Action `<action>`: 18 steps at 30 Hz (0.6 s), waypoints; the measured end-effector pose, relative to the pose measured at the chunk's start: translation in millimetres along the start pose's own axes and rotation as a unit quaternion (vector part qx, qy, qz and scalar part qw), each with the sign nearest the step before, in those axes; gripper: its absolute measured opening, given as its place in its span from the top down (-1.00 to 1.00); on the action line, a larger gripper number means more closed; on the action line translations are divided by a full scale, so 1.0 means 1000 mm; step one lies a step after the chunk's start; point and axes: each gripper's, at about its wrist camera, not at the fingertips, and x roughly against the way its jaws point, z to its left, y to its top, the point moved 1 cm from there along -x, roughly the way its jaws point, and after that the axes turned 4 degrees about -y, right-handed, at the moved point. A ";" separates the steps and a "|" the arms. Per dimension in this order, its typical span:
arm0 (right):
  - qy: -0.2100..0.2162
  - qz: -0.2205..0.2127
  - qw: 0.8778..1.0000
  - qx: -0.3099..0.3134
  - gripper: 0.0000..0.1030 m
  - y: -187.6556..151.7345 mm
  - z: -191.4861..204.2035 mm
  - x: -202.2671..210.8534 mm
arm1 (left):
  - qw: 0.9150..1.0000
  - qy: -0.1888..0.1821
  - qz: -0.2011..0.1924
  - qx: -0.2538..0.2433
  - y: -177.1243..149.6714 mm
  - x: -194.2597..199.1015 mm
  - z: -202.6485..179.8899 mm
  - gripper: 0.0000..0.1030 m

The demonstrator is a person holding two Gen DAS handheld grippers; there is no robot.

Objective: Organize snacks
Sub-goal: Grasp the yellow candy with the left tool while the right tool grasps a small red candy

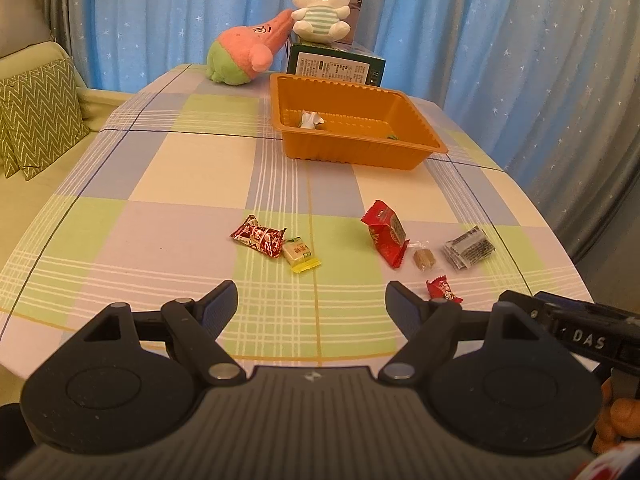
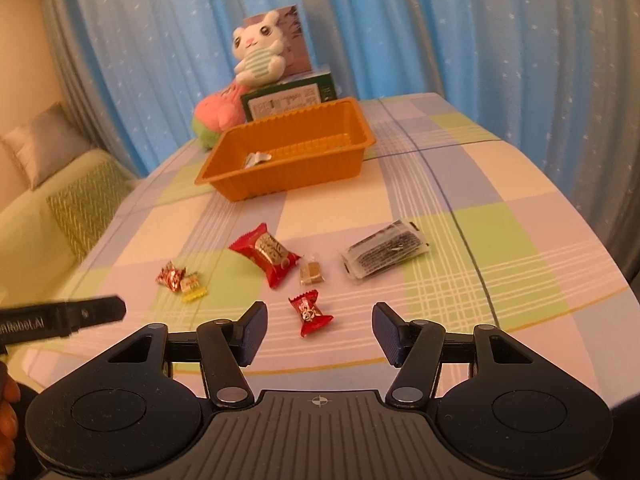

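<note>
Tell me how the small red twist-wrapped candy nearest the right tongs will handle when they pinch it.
The small red candy looks light for its size, so a nudge from the open right tongs would probably slide it across the tablecloth. Its flared wrapper ends look thin and would likely crumple. The bulged middle probably gives the firmer hold.

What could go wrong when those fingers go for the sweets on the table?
1. The dark red sweet and the yellow sweet touch, so the open left gripper may well catch both or push one away.
2. The small red sweet lies close ahead of the open right gripper; its slick wrapper could slip out.
3. The two grippers are close together and might bump.
</note>
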 end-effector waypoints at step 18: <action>0.008 0.040 0.991 0.129 0.31 -0.003 0.021 -0.087 | 0.999 0.001 0.037 0.016 0.002 -0.064 0.009 -0.49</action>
